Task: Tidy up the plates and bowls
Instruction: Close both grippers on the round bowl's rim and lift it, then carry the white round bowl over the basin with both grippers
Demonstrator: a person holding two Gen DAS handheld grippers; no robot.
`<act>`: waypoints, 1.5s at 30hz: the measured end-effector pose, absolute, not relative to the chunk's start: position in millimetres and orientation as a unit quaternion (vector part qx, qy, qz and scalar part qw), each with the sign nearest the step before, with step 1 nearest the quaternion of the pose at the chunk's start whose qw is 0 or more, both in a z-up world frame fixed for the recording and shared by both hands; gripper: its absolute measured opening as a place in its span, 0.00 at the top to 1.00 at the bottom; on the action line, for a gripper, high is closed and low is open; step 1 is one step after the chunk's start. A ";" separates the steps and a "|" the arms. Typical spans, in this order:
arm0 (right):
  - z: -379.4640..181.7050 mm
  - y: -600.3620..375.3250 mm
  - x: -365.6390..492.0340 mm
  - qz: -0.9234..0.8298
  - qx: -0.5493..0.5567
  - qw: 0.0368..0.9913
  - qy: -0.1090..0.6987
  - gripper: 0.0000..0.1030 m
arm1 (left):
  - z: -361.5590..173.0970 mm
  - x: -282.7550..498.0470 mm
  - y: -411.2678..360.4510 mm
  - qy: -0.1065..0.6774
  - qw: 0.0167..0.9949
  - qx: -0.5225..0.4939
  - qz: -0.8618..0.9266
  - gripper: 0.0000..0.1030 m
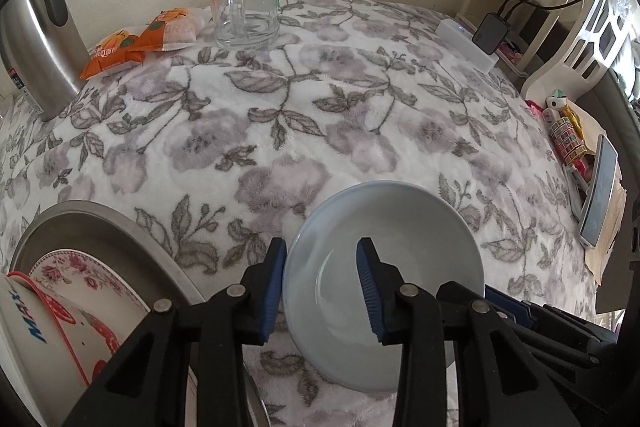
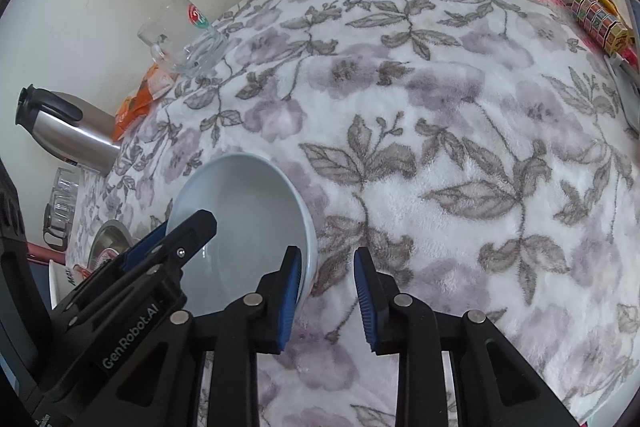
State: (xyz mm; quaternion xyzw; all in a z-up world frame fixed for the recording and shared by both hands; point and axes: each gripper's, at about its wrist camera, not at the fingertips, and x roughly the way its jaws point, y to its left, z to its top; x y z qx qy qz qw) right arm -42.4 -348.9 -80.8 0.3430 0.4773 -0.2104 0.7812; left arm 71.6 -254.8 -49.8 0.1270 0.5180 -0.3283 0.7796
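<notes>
Left gripper [image 1: 323,287]: black frame, blue ribbed pads, lower centre of the left wrist view. Jaws partly open and set astride the left rim of the bowl, one pad just outside the wall, the other inside the hollow. Bare bowl surface shows between the inner pad and the wall, so nothing is clamped.

Right gripper [image 2: 326,287]: same build, lower centre of the right wrist view. Jaws partly open astride the bowl's right rim, left pad over the inside, right pad above the cloth with fabric visible between it and the rim. Nothing held.

Bowl [image 1: 400,227]: pale blue-grey, empty, upright on the cloth, lower centre-right of the left wrist view and lower left of the right wrist view, between the two grippers.

Cloth [image 1: 280,107]: white plush with grey-mauve flowers and leaves, covering the whole surface.

Metal basin [image 1: 100,223]: lower left corner of the left wrist view, near the bowl but apart from it. It holds a floral plate [image 1: 80,275] with pink roses, and a white bowl with red rim [image 1: 40,331] on top.

Glass mug [image 1: 244,1]: clear, empty, upright, top centre by the wall.

Orange snack packets [image 1: 136,43]: two, just left of the mug.

Steel flask [image 1: 36,39]: black handle, upper left edge.

White power strip [image 1: 468,41]: upper right, with a black adapter [image 1: 490,33] plugged in.

Phone [image 1: 600,187]: right edge, on papers.
</notes>
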 end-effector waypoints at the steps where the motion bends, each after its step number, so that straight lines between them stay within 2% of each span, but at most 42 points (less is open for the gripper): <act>1: -81.7 -348.6 -41.8 -0.209 0.343 0.781 0.479 0.72 | -51.5 72.1 -255.4 0.519 0.778 0.128 -0.329 0.64; 8: -85.7 -343.8 -34.7 -0.204 0.329 0.782 0.489 0.77 | -62.7 73.7 -258.4 0.524 0.774 0.138 -0.327 0.69; 12: -85.3 -340.9 -31.4 -0.195 0.326 0.785 0.490 0.86 | -61.9 74.6 -256.3 0.525 0.772 0.129 -0.334 0.69; 28: -71.0 -344.3 -41.4 -0.205 0.329 0.791 0.474 0.86 | -38.3 68.6 -252.9 0.519 0.770 0.098 -0.359 0.69; 45: -9.1 -335.3 -63.0 -0.196 0.322 0.836 0.400 0.86 | 26.3 53.0 -236.5 0.460 0.798 0.078 -0.381 0.69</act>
